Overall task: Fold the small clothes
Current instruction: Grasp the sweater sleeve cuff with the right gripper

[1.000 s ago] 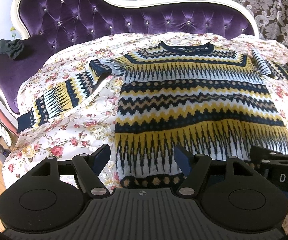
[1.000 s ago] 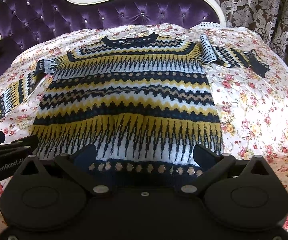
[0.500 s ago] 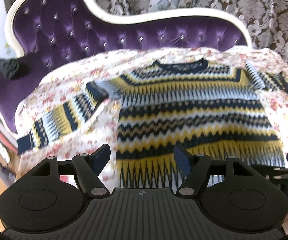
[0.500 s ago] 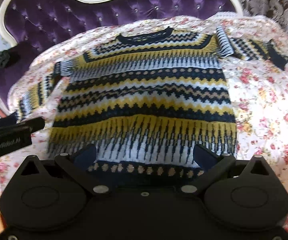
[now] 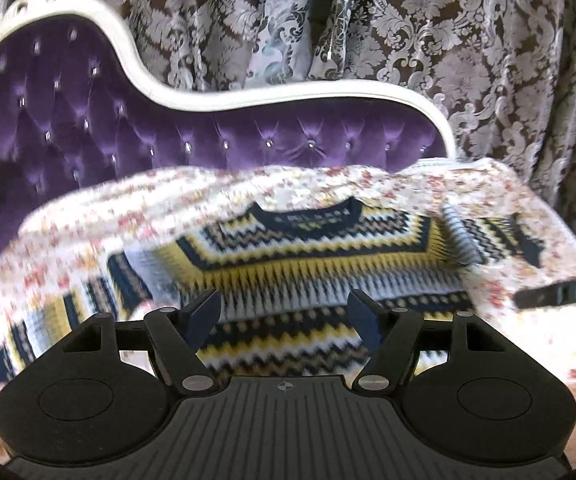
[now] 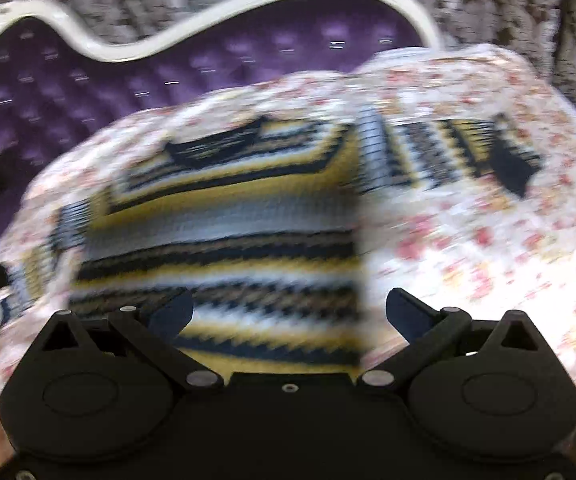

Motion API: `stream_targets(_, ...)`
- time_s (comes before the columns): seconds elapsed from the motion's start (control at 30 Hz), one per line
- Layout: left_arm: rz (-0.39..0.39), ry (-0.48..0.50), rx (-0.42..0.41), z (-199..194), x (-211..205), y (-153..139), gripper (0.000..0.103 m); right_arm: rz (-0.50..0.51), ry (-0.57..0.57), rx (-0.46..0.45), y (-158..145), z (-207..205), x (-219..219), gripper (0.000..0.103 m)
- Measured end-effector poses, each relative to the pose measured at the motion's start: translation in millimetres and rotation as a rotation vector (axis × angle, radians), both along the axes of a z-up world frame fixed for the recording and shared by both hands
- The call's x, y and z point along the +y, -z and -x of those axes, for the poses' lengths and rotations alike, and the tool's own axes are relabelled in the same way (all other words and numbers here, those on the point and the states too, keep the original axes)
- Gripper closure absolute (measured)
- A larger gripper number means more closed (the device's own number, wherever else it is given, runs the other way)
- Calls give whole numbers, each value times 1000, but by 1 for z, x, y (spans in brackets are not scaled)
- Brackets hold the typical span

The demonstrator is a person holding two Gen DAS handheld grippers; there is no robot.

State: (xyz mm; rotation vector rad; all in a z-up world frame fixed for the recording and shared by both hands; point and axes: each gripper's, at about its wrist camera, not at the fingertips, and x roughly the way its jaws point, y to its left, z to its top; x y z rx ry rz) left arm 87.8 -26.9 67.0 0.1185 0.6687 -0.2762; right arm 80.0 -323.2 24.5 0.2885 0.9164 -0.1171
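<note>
Left view: left gripper (image 5: 284,316) jaws apart, empty, hovering over near half of sweater (image 5: 308,264). One sweater, spread flat on floral cover (image 5: 508,208) of purple sofa (image 5: 208,136); two sleeves out left and right.

Right view: right gripper (image 6: 288,312) jaws apart, empty, over sweater's (image 6: 216,208) right edge. Soft, floppy knit, probably light; best pinched at cuff or hem corner.

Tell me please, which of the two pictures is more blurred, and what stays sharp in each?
Right wrist view: blurred most, the sweater and floral cover smear into streaks; only the right gripper is sharp. Left wrist view: milder blur on the sweater, with the curtain fairly clear and the left gripper sharp.
</note>
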Motion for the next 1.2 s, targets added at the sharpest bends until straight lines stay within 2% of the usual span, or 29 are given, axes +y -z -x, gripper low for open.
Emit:
stream_targets(0.07, -3, -5, -4, -11, -6, 5, 34, 36, 57, 0, 7, -14, -23, 1)
stream_targets(0.13, -1, -5, 12, -22, -12, 14, 34, 72, 109, -3, 16, -29, -48, 12)
stream_targets(0.17, 4, -5, 20, -25, -12, 16, 34, 94, 139, -3, 22, -38, -61, 21)
stream_targets(0.2, 4, -6, 32, -31, -14, 22, 34, 111, 164, -2, 25, -44, -70, 25)
stream_targets(0.37, -21, -24, 80, -57, -21, 51, 34, 196, 258, -8, 50, -73, -117, 25)
stream_targets(0.43, -16, -34, 101, -67, -21, 61, 34, 211, 297, 10, 61, -83, -132, 32)
stream_targets(0.5, -14, -55, 119, -77, -21, 71, 34, 193, 328, 14, 72, -93, -148, 48)
stream_targets(0.53, -18, -67, 126, -82, -20, 76, 34, 181, 341, 8, 76, -95, -154, 48)
stream_targets(0.7, -50, -109, 155, -101, -22, 102, 34, 189, 387, -38, 90, -107, -170, 48)
stream_targets(0.87, -78, -128, 209, -110, -18, 125, 34, 184, 395, -18, 104, -116, -180, 48)
stream_targets(0.93, -78, -126, 239, -111, -16, 135, 34, 206, 390, 2, 108, -116, -181, 56)
stream_targets(0.97, -73, -126, 226, -109, -15, 137, 33, 225, 384, 2, 108, -116, -180, 67)
stream_targets(1.0, -69, -124, 209, -106, -15, 138, 33, 237, 385, 8, 106, -116, -182, 84)
stream_targets(1.1, -74, -121, 198, -105, -15, 139, 30, 225, 410, 16, 100, -112, -190, 88)
stream_targets(1.2, -76, -127, 203, -107, -15, 140, 25, 258, 422, 18, 89, -109, -190, 88)
